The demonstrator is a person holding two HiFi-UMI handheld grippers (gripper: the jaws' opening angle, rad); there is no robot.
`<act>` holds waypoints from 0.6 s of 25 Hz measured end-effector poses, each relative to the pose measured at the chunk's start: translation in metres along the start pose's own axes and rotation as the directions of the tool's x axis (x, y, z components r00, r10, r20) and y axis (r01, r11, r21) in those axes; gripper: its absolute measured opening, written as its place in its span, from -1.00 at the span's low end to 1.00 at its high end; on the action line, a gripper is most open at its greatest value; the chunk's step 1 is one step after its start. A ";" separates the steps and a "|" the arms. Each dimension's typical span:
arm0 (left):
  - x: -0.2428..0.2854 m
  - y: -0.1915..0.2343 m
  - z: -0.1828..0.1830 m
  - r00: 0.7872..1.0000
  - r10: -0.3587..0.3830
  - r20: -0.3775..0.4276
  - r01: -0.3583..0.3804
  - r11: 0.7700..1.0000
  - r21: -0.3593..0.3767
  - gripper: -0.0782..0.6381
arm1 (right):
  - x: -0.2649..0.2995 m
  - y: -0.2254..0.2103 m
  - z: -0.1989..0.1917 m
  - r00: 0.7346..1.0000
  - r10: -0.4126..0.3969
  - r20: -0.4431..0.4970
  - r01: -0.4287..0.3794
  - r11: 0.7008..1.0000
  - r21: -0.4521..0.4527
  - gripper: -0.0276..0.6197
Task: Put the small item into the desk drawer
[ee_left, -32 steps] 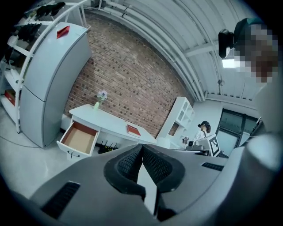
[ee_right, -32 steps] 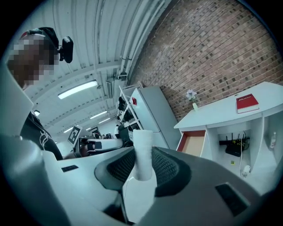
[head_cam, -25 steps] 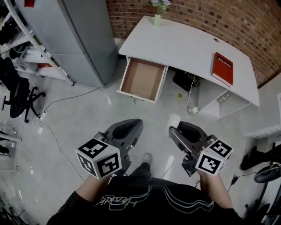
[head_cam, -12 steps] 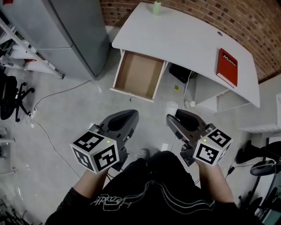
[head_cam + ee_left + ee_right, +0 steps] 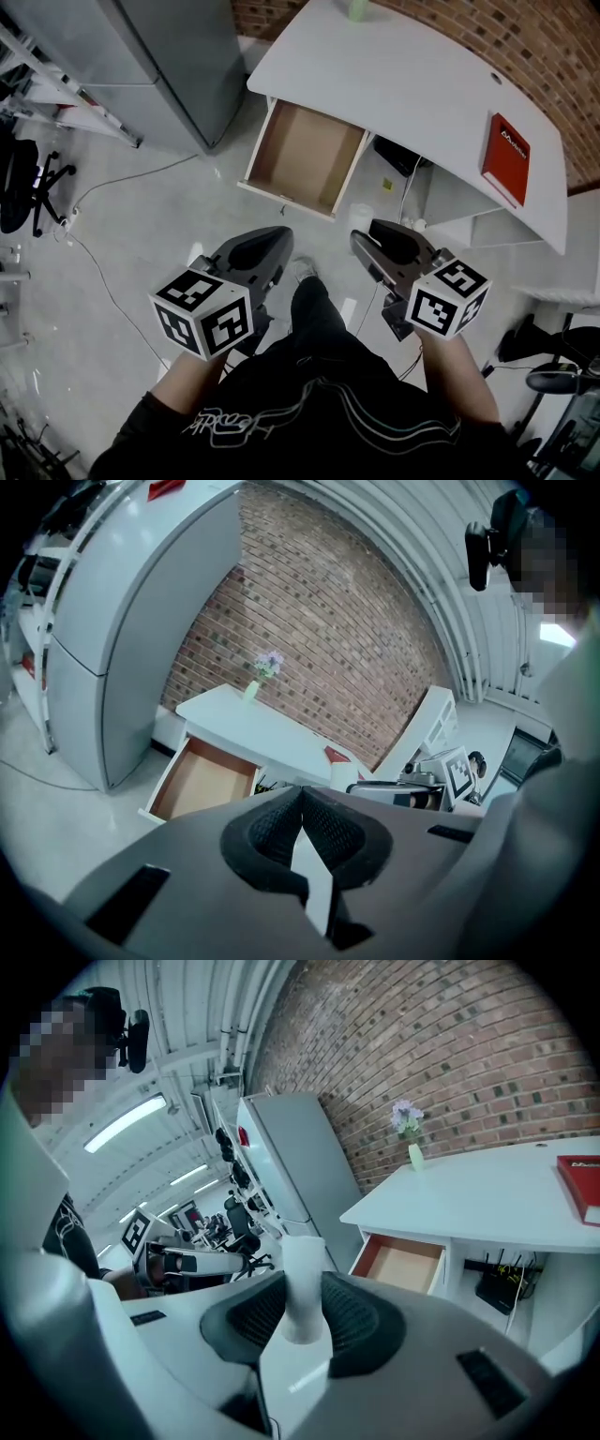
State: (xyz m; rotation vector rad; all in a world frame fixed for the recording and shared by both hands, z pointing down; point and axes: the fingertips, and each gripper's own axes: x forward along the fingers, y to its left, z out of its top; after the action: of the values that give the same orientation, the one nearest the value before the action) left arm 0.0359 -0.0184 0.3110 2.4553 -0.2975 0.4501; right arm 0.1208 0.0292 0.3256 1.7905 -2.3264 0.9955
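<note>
The desk drawer (image 5: 305, 159) stands pulled out of the white desk (image 5: 412, 84), its brown inside empty; it also shows in the left gripper view (image 5: 202, 780) and the right gripper view (image 5: 403, 1265). My right gripper (image 5: 364, 242) is shut on a small white cylinder (image 5: 302, 1283), whose end pokes out past the tips (image 5: 360, 216), a short way in front of the drawer. My left gripper (image 5: 270, 239) hovers level with it to the left, jaws shut with nothing between them (image 5: 302, 803).
A red book (image 5: 506, 159) lies at the desk's right end and a green vase (image 5: 356, 9) at its back. A grey cabinet (image 5: 178, 56) stands left of the desk. An office chair (image 5: 23, 183) and floor cables (image 5: 103, 272) lie left.
Both grippers and the person have moved forward toward the desk; the open drawer now lies nearer the gripper tips. The grip on the white cylinder is unchanged.
</note>
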 end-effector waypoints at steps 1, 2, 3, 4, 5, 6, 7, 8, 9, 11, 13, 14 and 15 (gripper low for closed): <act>0.006 0.003 0.001 1.000 0.007 -0.005 -0.007 1.000 -0.004 -0.72 | 0.006 -0.008 0.001 1.000 0.005 -0.013 -0.005 1.000 0.002 -0.51; 0.012 0.008 0.002 1.000 0.016 -0.010 -0.016 1.000 -0.011 -0.72 | 0.013 -0.016 0.001 0.999 0.011 -0.030 -0.011 1.000 0.005 -0.51; 0.017 0.014 0.004 1.000 0.025 -0.015 -0.026 1.000 -0.018 -0.72 | 0.022 -0.023 0.002 0.999 0.016 -0.047 -0.016 1.000 0.008 -0.51; 0.024 0.021 0.006 0.999 0.035 -0.019 -0.035 0.999 -0.025 -0.72 | 0.030 -0.032 0.005 0.998 0.020 -0.062 -0.020 1.000 0.009 -0.51; 0.032 0.027 0.008 0.999 0.044 -0.023 -0.044 0.999 -0.032 -0.72 | 0.038 -0.042 0.008 0.997 0.023 -0.073 -0.023 1.000 0.009 -0.51; 0.042 0.032 0.011 0.998 0.052 -0.025 -0.053 0.998 -0.037 -0.72 | 0.043 -0.052 0.011 0.996 0.026 -0.083 -0.026 1.000 0.008 -0.51; 0.051 0.035 0.014 0.998 0.061 -0.026 -0.062 0.997 -0.044 -0.72 | 0.047 -0.062 0.015 0.995 0.031 -0.094 -0.030 1.000 0.007 -0.51; 0.058 0.036 0.017 0.997 0.069 -0.026 -0.070 0.996 -0.052 -0.72 | 0.051 -0.070 0.018 0.994 0.038 -0.106 -0.037 0.999 0.007 -0.51; 0.065 0.038 0.020 0.997 0.076 -0.026 -0.078 0.995 -0.061 -0.72 | 0.056 -0.077 0.021 0.992 0.047 -0.121 -0.046 0.999 0.010 -0.51; 0.073 0.047 0.023 0.996 0.087 -0.029 -0.089 0.993 -0.080 -0.72 | 0.070 -0.085 0.024 0.986 0.064 -0.154 -0.063 0.998 0.014 -0.51; 0.077 0.062 0.023 0.995 0.097 -0.036 -0.100 0.991 -0.092 -0.72 | 0.089 -0.091 0.026 0.980 0.073 -0.182 -0.073 0.997 0.009 -0.51; 0.078 0.071 0.023 0.994 0.104 -0.040 -0.108 0.989 -0.098 -0.72 | 0.099 -0.093 0.026 0.978 0.077 -0.195 -0.077 0.997 0.006 -0.51; 0.080 0.080 0.023 0.993 0.112 -0.043 -0.116 0.988 -0.105 -0.72 | 0.110 -0.096 0.026 0.975 0.080 -0.208 -0.081 0.997 0.003 -0.51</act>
State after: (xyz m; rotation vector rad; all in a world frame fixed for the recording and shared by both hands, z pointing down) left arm 0.0897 -0.1036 0.3674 2.3307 -0.4376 0.5142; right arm 0.1779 -0.0903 0.3930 1.5181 -2.2863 1.1263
